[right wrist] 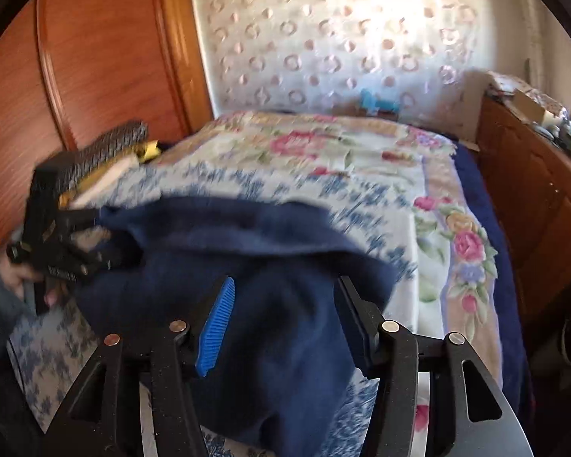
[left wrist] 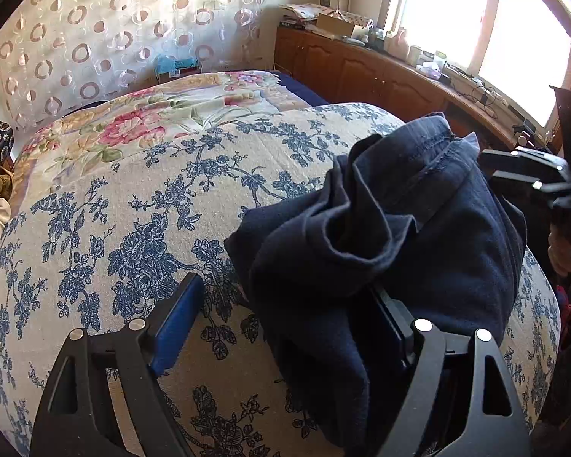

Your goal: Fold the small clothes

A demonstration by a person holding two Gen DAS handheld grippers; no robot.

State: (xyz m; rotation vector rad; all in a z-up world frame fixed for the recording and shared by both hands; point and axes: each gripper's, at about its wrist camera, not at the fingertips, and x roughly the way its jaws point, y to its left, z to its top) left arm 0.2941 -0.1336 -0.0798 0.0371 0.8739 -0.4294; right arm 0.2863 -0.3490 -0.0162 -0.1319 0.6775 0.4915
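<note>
The crumpled navy-blue knit garment [left wrist: 392, 236] is lying heaped on the bed's blue-floral bedspread [left wrist: 125, 205], seemingly awaiting flattening. The left tool [left wrist: 285, 327] is standing wide, cloth draping its right finger, ungripped. The right tool [right wrist: 285, 327] is gaping, cloth between unpressed pads. Only the right view is showing the wooden wardrobe [right wrist: 95, 57].
</note>
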